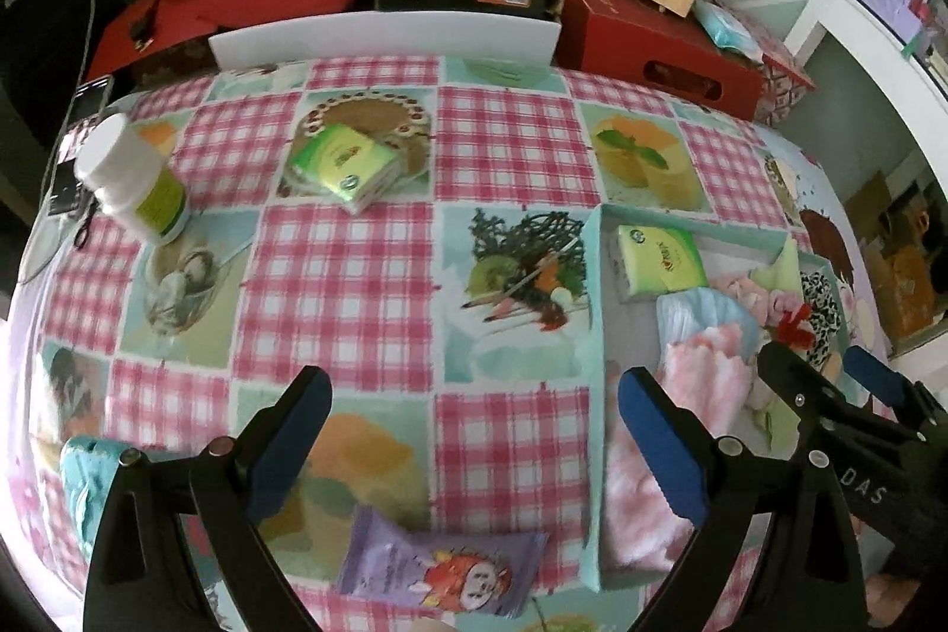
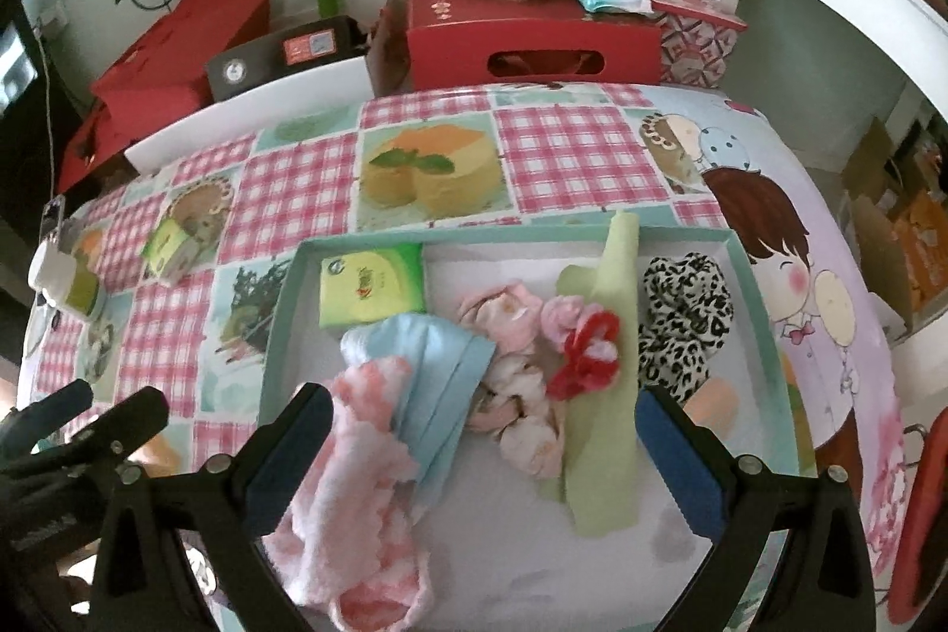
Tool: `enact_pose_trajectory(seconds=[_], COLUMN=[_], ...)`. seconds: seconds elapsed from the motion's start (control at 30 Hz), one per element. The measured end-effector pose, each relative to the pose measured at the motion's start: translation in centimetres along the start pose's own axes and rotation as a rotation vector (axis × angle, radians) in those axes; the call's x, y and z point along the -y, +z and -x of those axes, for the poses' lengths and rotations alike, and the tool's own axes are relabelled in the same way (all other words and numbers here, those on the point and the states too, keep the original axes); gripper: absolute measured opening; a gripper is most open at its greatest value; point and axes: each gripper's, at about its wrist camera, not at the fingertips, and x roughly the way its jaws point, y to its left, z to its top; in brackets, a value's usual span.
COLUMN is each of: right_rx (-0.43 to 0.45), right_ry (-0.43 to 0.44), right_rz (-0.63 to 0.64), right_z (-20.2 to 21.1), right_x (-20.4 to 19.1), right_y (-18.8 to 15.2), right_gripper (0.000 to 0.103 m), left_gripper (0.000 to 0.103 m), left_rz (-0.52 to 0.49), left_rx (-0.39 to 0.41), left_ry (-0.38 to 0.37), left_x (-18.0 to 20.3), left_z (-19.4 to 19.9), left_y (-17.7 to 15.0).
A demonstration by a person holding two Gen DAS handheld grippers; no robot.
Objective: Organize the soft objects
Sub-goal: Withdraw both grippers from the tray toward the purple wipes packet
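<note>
over the teal tray (image 2: 284, 312) the right gripper (image 2: 483, 445) hangs wide open, holding nothing. the left gripper (image 1: 474, 430) is open too. the pink fuzzy cloth (image 2: 361, 460) lies inside, soft and light; pinch its thick middle.

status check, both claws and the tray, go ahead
Left claw open, empty, over the cloth. Right claw open above the tray, pink towel under it. Tissue pack and purple packet outside.

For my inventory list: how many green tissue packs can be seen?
2. One green tissue pack lies inside the tray, in its far-left corner. The other pack lies outside it on the tablecloth. More could be hidden under the fabrics.
</note>
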Motion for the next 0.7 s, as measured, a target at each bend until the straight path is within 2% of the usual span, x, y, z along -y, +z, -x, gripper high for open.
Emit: enact_pose_trajectory(seconds=[0.17,0.43,0.7], right_rx=[-0.004,-0.043,-0.076], right_ry=[0.012,0.006,0.004], right_rz=[0.021,0.043,0.057], right_z=[0.7,1.4,2.1], right_x=[-0.8,-1.1,-1.1], right_y=[-0.8,-3.1,-4.9], right_gripper=[0.103,0.103,0.103], left_gripper=[0.097,0.097,0.097], left_rz=[-0.011,-0.004,-0.022], left_rx=[-0.017,-0.042,-0.100], left_ry=[0.009,-0.035,-0.008], left_x=[-0.7,-0.9,-0.7], left_z=[0.7,1.5,0.9], left_y=[-1.8,-4.3,-6.6])
